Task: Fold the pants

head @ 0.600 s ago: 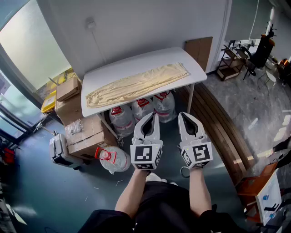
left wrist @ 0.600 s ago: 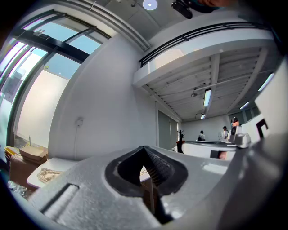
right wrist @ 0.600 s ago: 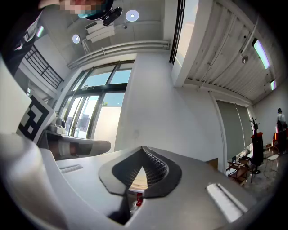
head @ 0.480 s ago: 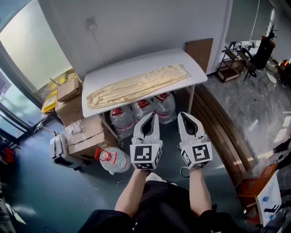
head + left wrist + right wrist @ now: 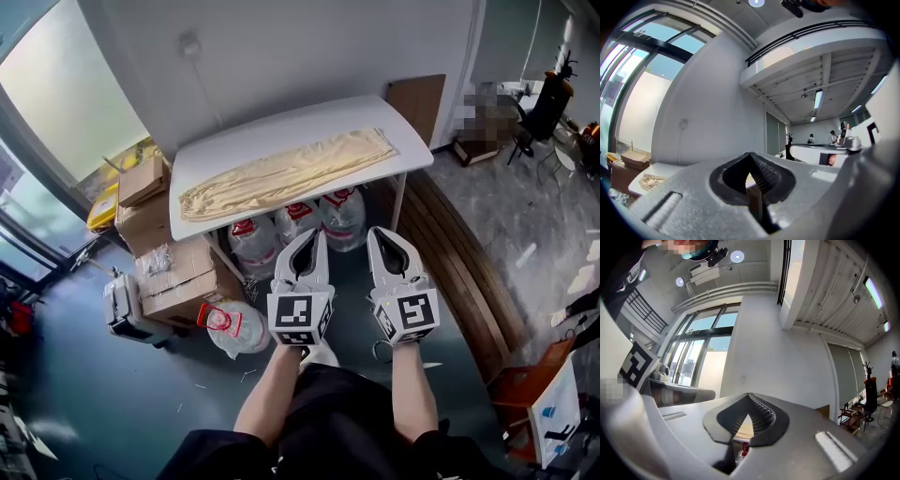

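Note:
Pale yellow pants lie stretched out lengthwise on a white table against the far wall in the head view. My left gripper and right gripper hang side by side in the air in front of the table, well short of the pants. Both point level toward the wall. Each has its jaws shut with nothing between them. In the left gripper view the left gripper is closed, and a bit of the pants and table shows at lower left. The right gripper is closed too in its own view.
Under the table stand several large water bottles. Cardboard boxes are stacked to the table's left, with a grey case and a fallen bottle on the floor. Wooden boards lie to the right.
The view has shifted slightly; the table sits a little nearer. Both grippers stay shut and keep their place side by side.

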Motion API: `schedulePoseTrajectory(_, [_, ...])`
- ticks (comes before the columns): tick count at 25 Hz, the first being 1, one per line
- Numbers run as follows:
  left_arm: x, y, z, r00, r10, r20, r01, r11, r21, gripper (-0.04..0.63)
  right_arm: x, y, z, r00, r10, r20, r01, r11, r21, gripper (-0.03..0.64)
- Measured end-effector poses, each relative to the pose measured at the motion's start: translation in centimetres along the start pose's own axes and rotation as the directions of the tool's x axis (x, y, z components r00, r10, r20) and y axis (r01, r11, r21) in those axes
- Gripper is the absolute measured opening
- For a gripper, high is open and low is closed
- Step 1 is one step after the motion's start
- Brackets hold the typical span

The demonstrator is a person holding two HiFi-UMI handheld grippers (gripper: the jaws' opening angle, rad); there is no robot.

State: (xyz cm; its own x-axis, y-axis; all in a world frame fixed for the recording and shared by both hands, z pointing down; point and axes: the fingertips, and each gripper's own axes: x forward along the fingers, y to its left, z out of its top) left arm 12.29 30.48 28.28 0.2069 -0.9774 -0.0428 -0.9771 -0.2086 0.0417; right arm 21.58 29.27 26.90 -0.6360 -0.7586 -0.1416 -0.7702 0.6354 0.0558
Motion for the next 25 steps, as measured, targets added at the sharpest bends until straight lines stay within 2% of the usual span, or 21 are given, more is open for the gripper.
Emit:
schedulePoseTrajectory(11, [8.1, 3.7, -2.6, 0.999, -0.032, -0.036, 0.031, 0.999, -0.044, 0.003, 6.6, -5.4, -2.9, 0.997, -0.068, -0.038, 0.068, 0.998, 0.001, 0.006])
schedulePoseTrajectory(15, [11.2, 7.7, -3.9, 0.998, 0.014, -0.063, -0.018, 0.998, -0.061, 0.003, 11.9, -5.1, -5.6, 0.997, -0.012, -0.081, 0.015, 0.999, 0.028, 0.006])
schedulePoseTrajectory(21, [16.0, 16.0, -4.9, 0.99, 0.092, -0.103, -0.099, 0.993, -0.062, 0.003, 22.0, -3.4, -8.2, 0.991, 0.074, -0.11, -0.066, 0.995, 0.079, 0.006])
schedulePoseTrajectory(25, [19.2, 21.0, -6.0, 0.986, 0.118, -0.12, -0.128, 0.988, -0.083, 0.003, 28.3, -2.6, -10.4, 0.984, 0.121, -0.13, -0.105, 0.987, 0.119, 0.006])
